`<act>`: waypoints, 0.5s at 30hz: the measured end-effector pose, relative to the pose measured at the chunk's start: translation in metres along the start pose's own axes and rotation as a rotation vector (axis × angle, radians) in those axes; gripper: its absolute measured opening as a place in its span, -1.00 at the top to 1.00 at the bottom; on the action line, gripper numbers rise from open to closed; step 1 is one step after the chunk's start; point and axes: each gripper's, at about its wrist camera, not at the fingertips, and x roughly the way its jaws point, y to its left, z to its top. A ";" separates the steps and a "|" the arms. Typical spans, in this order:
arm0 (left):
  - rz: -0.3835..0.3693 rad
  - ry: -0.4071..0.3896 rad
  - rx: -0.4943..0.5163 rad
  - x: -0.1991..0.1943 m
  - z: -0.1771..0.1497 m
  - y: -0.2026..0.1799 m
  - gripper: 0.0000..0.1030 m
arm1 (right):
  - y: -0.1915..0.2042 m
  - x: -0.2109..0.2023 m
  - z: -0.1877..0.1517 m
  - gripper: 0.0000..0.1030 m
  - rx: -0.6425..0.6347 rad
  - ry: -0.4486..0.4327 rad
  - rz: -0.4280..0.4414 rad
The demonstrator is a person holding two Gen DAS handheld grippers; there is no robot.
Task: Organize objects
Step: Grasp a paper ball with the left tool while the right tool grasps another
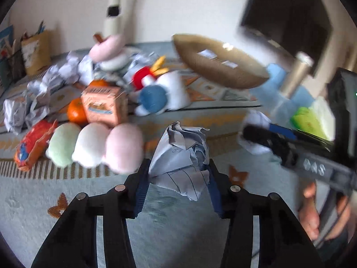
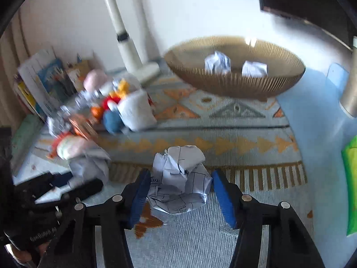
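Between the pads of the left tongs [image 1: 178, 174], at 6 o'clock of the left wrist view, a crumpled paper ball [image 1: 180, 156] is clamped above the rug [image 1: 67, 201]; a gold wire basket [image 1: 218, 64] sits at 1 o'clock. Seen from the right wrist, the right tongs [image 2: 180, 192] hold a second crumpled paper [image 2: 180, 181], though its right pad seems slightly apart; the basket [image 2: 234, 82], at 12 o'clock, contains two paper balls [image 2: 217, 62].

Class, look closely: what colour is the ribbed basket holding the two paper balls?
Golden brown, the basket shows best in the right wrist view.
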 end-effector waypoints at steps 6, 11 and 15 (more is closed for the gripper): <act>0.011 -0.017 0.037 0.006 0.010 -0.014 0.13 | -0.017 -0.017 0.007 -0.09 0.046 -0.080 -0.028; 0.008 0.005 0.044 0.012 0.006 -0.014 0.13 | -0.019 -0.014 0.006 -0.09 0.051 -0.091 -0.062; 0.019 0.005 0.078 0.015 0.002 -0.023 0.13 | -0.016 -0.013 0.004 -0.09 0.024 -0.092 -0.084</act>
